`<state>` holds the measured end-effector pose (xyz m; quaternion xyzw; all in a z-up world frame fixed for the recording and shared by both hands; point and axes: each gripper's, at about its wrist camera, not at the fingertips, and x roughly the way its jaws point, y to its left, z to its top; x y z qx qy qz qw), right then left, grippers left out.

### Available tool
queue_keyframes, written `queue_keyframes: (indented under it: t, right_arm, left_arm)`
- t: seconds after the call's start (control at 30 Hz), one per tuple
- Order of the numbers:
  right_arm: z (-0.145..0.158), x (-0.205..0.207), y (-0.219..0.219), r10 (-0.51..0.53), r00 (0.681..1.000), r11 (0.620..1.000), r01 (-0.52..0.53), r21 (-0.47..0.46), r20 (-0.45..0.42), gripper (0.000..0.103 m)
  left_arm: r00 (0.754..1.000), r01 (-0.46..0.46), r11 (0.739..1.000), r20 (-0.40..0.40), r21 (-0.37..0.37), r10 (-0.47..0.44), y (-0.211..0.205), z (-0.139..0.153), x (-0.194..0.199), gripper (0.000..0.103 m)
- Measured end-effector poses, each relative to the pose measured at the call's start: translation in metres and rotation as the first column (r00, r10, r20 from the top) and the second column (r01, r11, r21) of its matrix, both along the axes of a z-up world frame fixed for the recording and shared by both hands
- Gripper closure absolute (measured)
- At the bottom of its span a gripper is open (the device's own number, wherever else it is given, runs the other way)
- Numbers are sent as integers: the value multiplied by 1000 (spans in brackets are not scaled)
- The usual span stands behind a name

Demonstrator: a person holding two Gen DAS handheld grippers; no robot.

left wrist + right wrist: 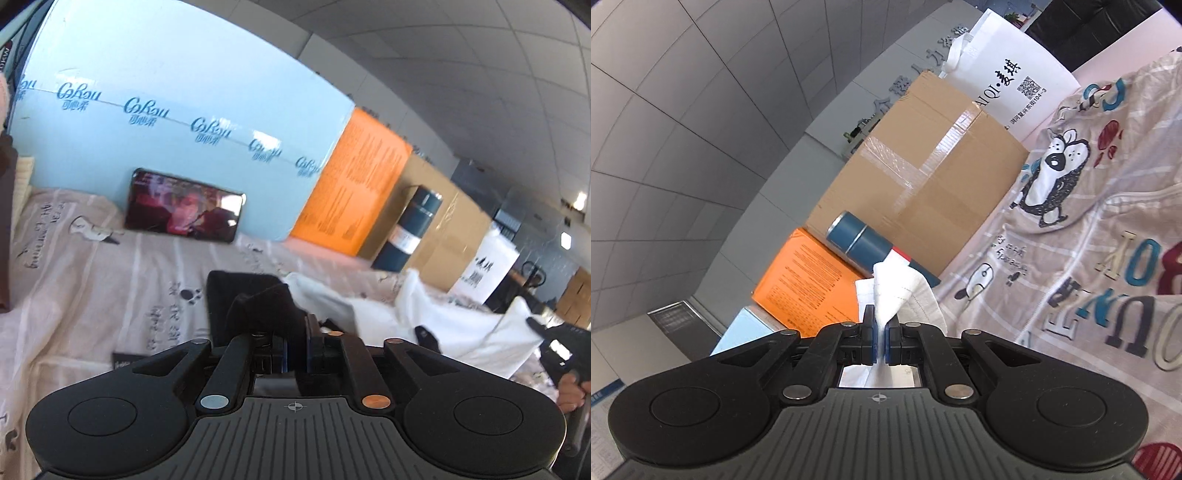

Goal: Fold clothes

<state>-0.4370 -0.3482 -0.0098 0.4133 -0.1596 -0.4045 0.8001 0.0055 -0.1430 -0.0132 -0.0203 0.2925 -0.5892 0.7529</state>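
Observation:
A white garment (436, 325) with black trim is stretched across the printed bedsheet (96, 280) between my two grippers. My left gripper (297, 343) is shut on the garment's black fabric (255, 299), which bunches up just ahead of the jaws. My right gripper (881, 334) is shut on a pinched fold of the white garment (894, 286), held above the sheet. The right gripper also shows in the left wrist view (554, 347) at the far right, held by a hand.
A phone (183, 205) leans against a light blue box (184, 92). An orange box (354, 192), a dark blue bottle (410, 229), a cardboard box (923, 162) and a white bag (1008, 70) line the far edge. A small black card (123, 360) lies on the sheet.

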Motion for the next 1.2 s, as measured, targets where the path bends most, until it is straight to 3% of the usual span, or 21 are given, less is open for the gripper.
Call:
queue_keyframes:
  t: [0.03, 0.1, 0.17, 0.23, 0.33, 0.43, 0.5, 0.57, 0.63, 0.73, 0.8, 0.9, 1.07, 1.2]
  right_arm:
    - [-1, 0, 8, 16, 1000, 1000, -17, -25, -20, 99]
    - [-2, -1, 24, 47, 997, 996, -52, -75, -60, 99]
    - [2, 1, 36, 30, 986, 991, -51, -122, -167, 99]
    - [0, 3, 38, 2, 968, 989, -39, -142, -252, 98]
    - [-5, 1, 39, -46, 943, 993, 8, -118, -329, 95]
    - [-10, -7, 39, -118, 927, 990, 82, -116, -356, 86]
    - [-11, -11, 43, -203, 902, 976, 156, -152, -381, 56]
    - [-7, -13, 48, -271, 874, 958, 203, -204, -404, 52]
    - [-1, -10, 48, -241, 879, 960, 154, -233, -411, 49]
    - [10, 6, 42, -129, 886, 968, 15, -249, -445, 30]
    - [17, 25, 30, -63, 877, 966, -67, -250, -476, 27]
    - [26, 57, -2, -3, 861, 978, -103, -180, -509, 27]
    - [29, 100, -71, 107, 870, 992, -124, -3, -482, 27]
    - [13, 126, -119, 202, 830, 979, -190, 76, -521, 27]
  left_arm:
    - [999, -24, 999, 24, 25, 24, 3, -2, -3, 83]
    - [994, -85, 996, 68, 28, 83, 7, -1, -4, 65]
    - [980, -157, 988, 125, 5, 155, 13, 4, -3, 35]
    - [956, -222, 975, 190, -31, 224, 25, 11, -5, 32]
    - [942, -223, 971, 238, -85, 237, 35, 20, -9, 24]
    - [932, -164, 979, 304, -122, 195, 36, 30, -21, 19]
    - [922, -115, 986, 355, -123, 152, 30, 34, -30, 14]
    - [912, -25, 994, 405, -103, 65, 20, 36, -43, 14]
    - [889, 69, 996, 457, -64, -32, 7, 35, -59, 13]
    - [836, 193, 981, 521, 15, -172, -16, 31, -85, 13]
    - [796, 264, 962, 548, 67, -256, -32, 28, -104, 13]
    - [743, 336, 933, 571, 131, -348, -54, 24, -125, 13]
    - [666, 362, 894, 597, 265, -447, -81, 5, -141, 13]
    - [628, 340, 868, 599, 362, -496, -92, -10, -137, 13]
